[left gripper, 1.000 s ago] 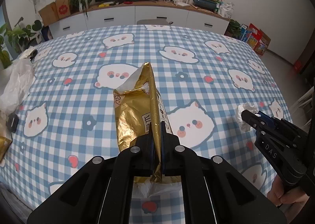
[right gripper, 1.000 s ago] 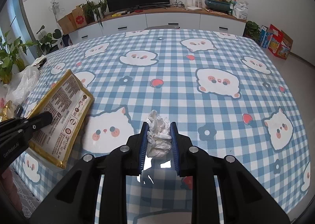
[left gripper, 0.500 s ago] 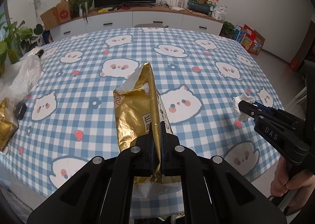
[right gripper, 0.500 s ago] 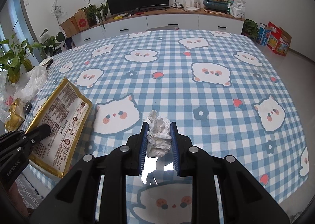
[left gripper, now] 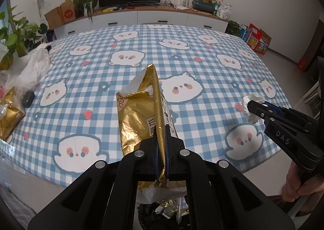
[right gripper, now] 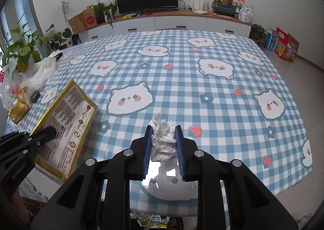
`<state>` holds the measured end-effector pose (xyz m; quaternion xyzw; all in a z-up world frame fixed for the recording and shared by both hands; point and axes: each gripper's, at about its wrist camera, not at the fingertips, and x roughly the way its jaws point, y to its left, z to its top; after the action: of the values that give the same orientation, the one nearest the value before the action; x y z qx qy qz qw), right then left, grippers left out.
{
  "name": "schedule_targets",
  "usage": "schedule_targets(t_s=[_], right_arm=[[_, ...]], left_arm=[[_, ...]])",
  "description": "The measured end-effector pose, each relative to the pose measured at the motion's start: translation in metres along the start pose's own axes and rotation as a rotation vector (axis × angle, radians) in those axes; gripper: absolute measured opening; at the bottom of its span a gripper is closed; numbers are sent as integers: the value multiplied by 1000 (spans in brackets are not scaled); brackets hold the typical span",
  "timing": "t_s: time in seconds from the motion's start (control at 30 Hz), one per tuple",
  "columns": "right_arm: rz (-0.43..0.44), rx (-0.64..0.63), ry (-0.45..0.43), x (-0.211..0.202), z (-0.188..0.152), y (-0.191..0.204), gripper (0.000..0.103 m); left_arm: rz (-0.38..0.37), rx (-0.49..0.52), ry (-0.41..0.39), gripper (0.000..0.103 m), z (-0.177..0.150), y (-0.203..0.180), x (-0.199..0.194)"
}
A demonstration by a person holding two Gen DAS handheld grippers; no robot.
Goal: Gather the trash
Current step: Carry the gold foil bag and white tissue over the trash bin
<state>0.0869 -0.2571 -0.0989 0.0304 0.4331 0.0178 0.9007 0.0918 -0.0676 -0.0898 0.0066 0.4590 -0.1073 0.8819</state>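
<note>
My left gripper (left gripper: 161, 128) is shut on the edge of a gold foil snack bag (left gripper: 139, 116), held up over the near edge of the table. The right wrist view shows the same gold bag (right gripper: 66, 124) from its printed back, with the left gripper (right gripper: 51, 131) on it. My right gripper (right gripper: 163, 130) is shut on a crumpled white tissue (right gripper: 163, 141), which appears in the left wrist view as a white tissue (left gripper: 251, 108) at the right gripper (left gripper: 251, 106) tip. Below the table edge a dark trash bin (left gripper: 162, 215) with wrappers in it shows between the arms.
The table (right gripper: 202, 64) wears a blue checked cloth with cat prints. At its left edge lie a white plastic bag (left gripper: 30, 68), another gold packet (left gripper: 9, 116) and a small dark object (left gripper: 28, 98). A hand (left gripper: 297, 185) holds the right gripper. Plants, a TV and a sideboard stand behind.
Both grippers have drawn back toward the near table edge with their loads still held. The table edge and the trash bin below have come into view.
</note>
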Motion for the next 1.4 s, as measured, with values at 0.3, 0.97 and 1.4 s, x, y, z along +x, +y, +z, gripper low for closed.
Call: schedule_targets(t_s=[0.3,0.97,1.4], right_arm=[[16,-22,7,-20,-28,16,21],[28,7,76,-51,-104,30,21],[3,24,146,-51,-150,32,21]], left_arm=[[-19,5,-11,4,-30,-3,-25],[-53,21,31,4,-115,-11,-57],[-25,7,108,4,-165,-7,-48]])
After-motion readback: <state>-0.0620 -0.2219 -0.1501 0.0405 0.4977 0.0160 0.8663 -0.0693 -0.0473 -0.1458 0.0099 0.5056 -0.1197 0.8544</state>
